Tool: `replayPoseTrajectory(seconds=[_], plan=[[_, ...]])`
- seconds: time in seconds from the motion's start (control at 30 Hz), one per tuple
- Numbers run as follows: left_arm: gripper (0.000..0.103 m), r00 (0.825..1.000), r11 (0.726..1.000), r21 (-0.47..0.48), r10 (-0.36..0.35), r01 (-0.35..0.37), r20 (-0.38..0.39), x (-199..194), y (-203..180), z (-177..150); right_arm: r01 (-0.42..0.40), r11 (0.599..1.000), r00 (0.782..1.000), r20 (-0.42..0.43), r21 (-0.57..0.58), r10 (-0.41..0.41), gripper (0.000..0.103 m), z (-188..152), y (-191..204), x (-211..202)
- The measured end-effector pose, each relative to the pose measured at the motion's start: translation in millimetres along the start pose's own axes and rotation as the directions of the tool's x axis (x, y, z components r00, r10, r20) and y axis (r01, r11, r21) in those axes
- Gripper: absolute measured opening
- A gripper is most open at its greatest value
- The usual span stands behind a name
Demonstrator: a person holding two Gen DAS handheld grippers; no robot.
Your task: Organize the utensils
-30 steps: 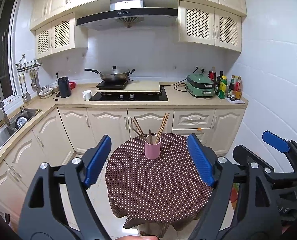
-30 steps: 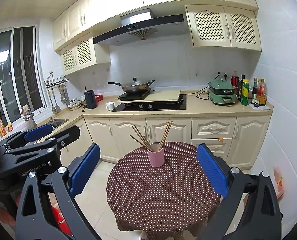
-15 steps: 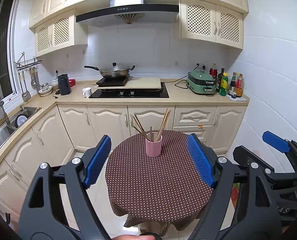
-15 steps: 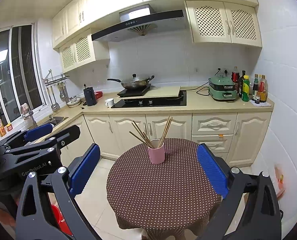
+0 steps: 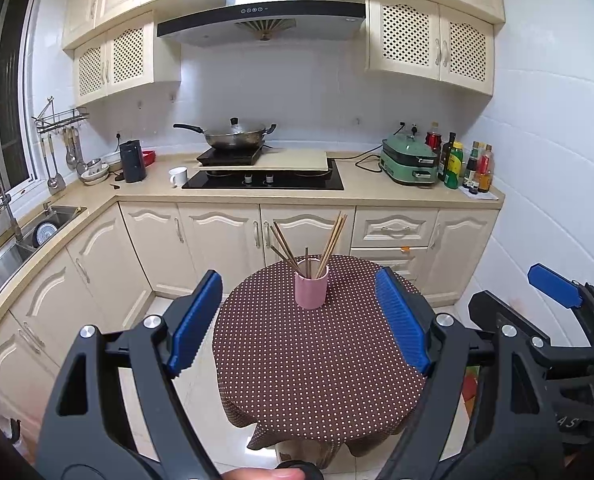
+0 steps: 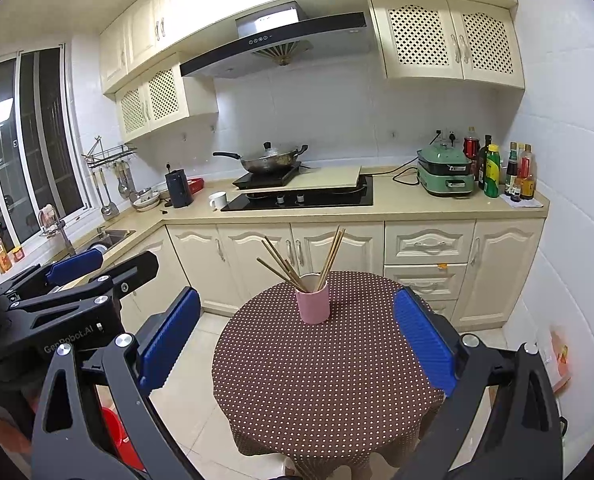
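Observation:
A pink cup stands upright at the far side of a round table with a brown dotted cloth. Several wooden chopsticks stand in the cup, fanned left and right. The cup and chopsticks also show in the right wrist view. My left gripper is open and empty, held back from the table's near side. My right gripper is open and empty, also short of the table. The right gripper shows at the right edge of the left wrist view.
A kitchen counter runs behind the table with a hob, a wok, a green appliance and bottles. A sink is at the left. A red object sits on the floor at the left.
Both views have tilted up slightly, so the table and cup sit lower in frame. Both grippers stay open and empty.

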State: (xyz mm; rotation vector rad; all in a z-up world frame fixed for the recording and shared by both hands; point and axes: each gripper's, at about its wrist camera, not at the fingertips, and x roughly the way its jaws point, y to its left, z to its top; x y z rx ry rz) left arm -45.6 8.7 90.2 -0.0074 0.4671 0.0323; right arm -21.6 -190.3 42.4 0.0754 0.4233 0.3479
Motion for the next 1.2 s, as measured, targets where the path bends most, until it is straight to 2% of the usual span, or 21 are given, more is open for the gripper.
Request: replayPoseTrajectory(seconds=[0.5, 0.7, 1.2], plan=[[0.078, 1.0, 1.0, -0.003, -0.002, 0.002, 0.005, 2.9, 2.9, -0.8, -0.013, 1.0, 1.0, -0.011, 0.021, 0.013, 0.094, -0.3, -3.6, 4.2], [0.078, 1.0, 1.0, -0.001, 0.018, -0.018, 0.016, 3.7, -0.7, -2.2, -0.013, 1.0, 1.0, -0.013, 0.027, 0.013, 0.094, -1.6, -4.8, 5.4], [0.078, 1.0, 1.0, -0.01, -0.009, 0.009, 0.008, 8.2, -1.4, -1.5, -0.001, 1.0, 1.0, -0.006, 0.027, 0.001, 0.094, -3.6, -7.0, 5.0]])
